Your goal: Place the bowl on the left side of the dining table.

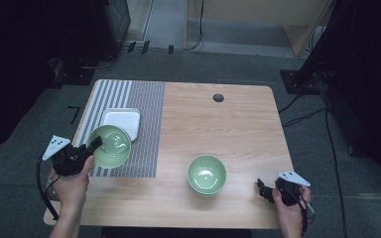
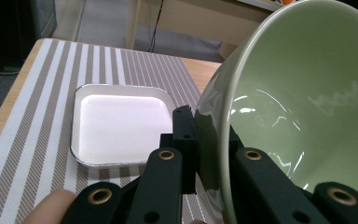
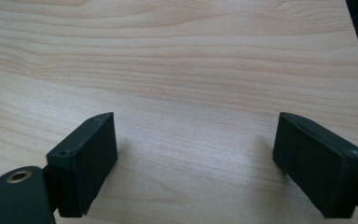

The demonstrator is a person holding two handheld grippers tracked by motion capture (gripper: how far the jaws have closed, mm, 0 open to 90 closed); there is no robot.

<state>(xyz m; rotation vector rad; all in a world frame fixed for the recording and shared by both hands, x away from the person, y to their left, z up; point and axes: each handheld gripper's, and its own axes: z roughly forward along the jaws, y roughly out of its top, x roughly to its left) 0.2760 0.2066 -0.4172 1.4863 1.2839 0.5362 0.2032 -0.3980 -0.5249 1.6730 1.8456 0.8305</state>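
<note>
right hand-held gripper: near table edge, right side; jaws spread wide over bare wood, nothing between them, close above the table.

left hand-held gripper: near left edge, over the striped mat; jaws pressed together on the rim of a green bowl, one jaw outside the wall, one inside. bowl is lifted and tipped, its opening turned away from the hand, as the left gripper view shows.

stacked green bowls: on the wood, near-centre right, just left of the right hand-held gripper but apart from it; upright; looks like two nested, count uncertain.

white square tray: on the mat, just beyond the held bowl; empty, flat.

dark round grommet: far edge of the table.

step in hand, judged: carrying one bowl over the mat, toward or near the tray.

next move, judged: level the bowl, lower it onto the tray or mat, then release the rim pinch. right hand-held gripper is placed to take the next bowl from the stack by its rim.
</note>
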